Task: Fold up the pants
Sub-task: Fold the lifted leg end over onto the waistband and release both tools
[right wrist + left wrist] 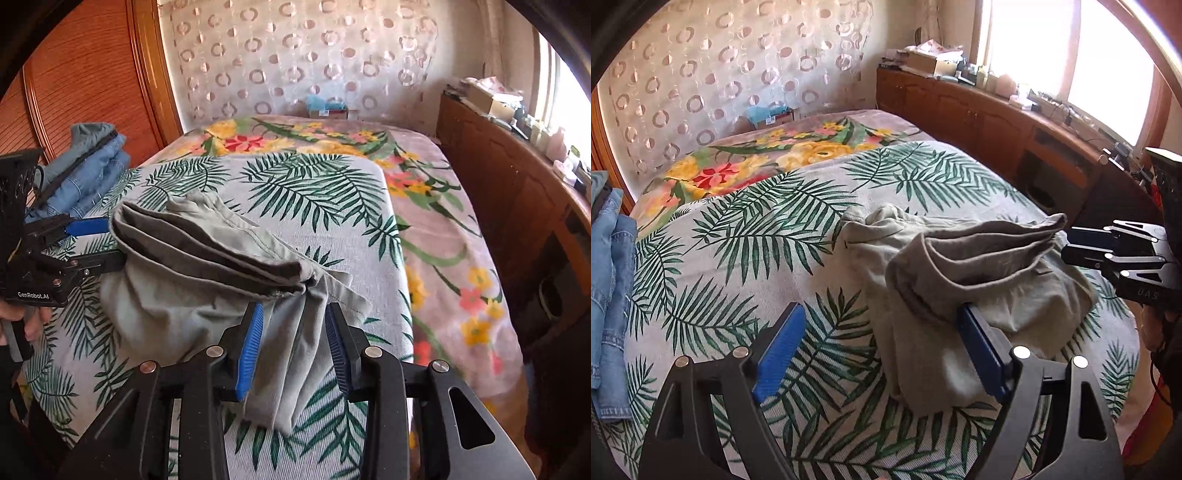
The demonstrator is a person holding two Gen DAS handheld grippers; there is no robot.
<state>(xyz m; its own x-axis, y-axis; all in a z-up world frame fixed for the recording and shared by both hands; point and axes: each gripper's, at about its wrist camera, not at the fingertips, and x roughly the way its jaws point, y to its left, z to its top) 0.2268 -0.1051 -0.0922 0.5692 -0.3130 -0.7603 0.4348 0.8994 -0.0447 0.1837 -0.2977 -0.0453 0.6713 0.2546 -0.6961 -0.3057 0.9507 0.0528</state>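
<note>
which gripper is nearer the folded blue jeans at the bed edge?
Left. The left gripper is open at the gray pants' end that faces the blue jeans. The right gripper, open, is at the pants' far end, away from the jeans.

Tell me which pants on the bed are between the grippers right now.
The grey-green pants in the middle of the palm-leaf cover, bunched between both grippers. The blue denim ones lie stacked at the bed's edge, apart from both.
</note>
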